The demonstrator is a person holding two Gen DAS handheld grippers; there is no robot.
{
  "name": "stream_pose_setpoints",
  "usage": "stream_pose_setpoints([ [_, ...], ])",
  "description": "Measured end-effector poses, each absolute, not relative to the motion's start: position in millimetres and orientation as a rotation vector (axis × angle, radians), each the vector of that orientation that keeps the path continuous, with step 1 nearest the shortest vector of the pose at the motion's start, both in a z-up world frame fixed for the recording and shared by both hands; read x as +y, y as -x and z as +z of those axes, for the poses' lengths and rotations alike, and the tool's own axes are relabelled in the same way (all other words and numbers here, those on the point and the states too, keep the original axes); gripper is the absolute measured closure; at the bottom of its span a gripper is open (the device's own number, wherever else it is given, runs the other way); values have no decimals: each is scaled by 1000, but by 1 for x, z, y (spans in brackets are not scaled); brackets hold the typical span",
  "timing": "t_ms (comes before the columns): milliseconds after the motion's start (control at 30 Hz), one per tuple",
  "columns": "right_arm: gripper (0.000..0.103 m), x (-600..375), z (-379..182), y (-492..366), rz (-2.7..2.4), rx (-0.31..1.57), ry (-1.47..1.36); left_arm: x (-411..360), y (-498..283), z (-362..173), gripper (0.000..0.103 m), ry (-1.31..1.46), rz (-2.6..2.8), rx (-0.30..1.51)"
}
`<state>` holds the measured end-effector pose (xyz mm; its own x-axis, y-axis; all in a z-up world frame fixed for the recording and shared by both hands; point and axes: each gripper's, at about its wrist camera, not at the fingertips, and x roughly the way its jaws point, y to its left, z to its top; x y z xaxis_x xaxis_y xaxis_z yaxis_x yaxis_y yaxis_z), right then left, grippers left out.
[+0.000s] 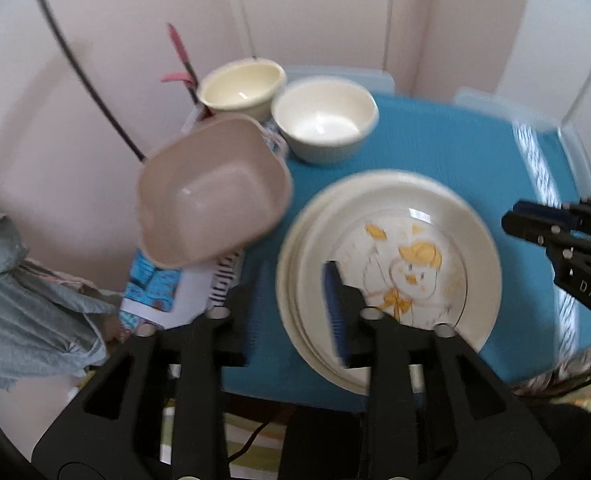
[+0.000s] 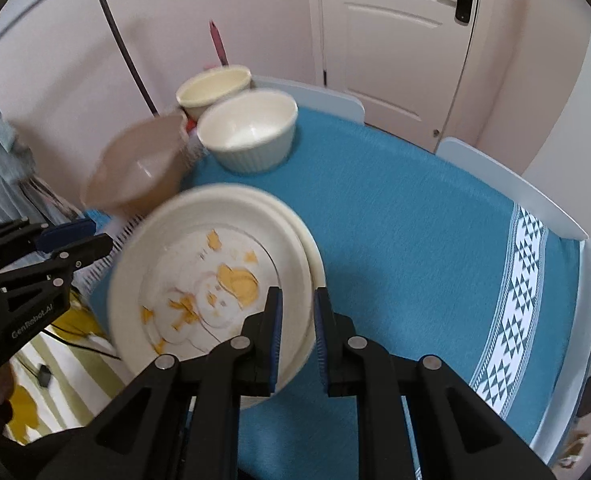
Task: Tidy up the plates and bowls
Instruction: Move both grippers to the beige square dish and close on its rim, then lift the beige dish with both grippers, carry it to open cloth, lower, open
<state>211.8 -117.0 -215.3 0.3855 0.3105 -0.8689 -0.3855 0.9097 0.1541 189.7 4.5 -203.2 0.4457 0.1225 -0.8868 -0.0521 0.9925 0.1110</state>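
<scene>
My right gripper [image 2: 297,332] is clamped on the near rim of the top plate [image 2: 215,280], one pad inside the rim, one outside; the plate carries a yellow cartoon print and sits tilted on the stack [image 2: 315,256] below it, offset so the lower rims show at the far right edge. My left gripper [image 1: 295,312] is partly parted and grips nothing; its right finger [image 1: 337,312] hangs over the plate's left side, its left finger [image 1: 251,312] over the blue cloth [image 1: 435,140]; whether either touches I cannot tell. The stack rests on the cloth near the table's left edge. Beyond it a pink bowl [image 1: 211,192] sits tilted at the left edge, blurred; two cream bowls [image 1: 325,120] stand upright behind, just beside each other.
</scene>
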Motion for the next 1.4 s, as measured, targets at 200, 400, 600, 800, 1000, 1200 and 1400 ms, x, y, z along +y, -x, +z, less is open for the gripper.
stream_pose_setpoints([
  [200, 0, -110, -181, -221, 565, 970, -24, 41, -183, -158, 0, -34, 219, 964],
  [400, 0, -72, -163, -238, 630, 975, 67, 100, -183, -155, 0, 111, 267, 970],
  [600, 0, -22, -166, -259, 668, 996, 119, 151, -193, -181, 1, 277, 217, 1045],
  [800, 0, 13, -206, -291, 673, 1150, 53, 176, -215, -221, 13, 371, 142, 1144],
  [1000, 31, 40, -249, -311, 661, 1278, 4, 179, -242, -263, 31, 373, 59, 1242],
  [1200, 48, 53, -275, -323, 626, 1336, -2, 182, -262, -292, 50, 355, 21, 1298],
  [1400, 74, 64, -288, -333, 612, 1367, -3, 189, -275, -302, 81, 332, 17, 1327],
])
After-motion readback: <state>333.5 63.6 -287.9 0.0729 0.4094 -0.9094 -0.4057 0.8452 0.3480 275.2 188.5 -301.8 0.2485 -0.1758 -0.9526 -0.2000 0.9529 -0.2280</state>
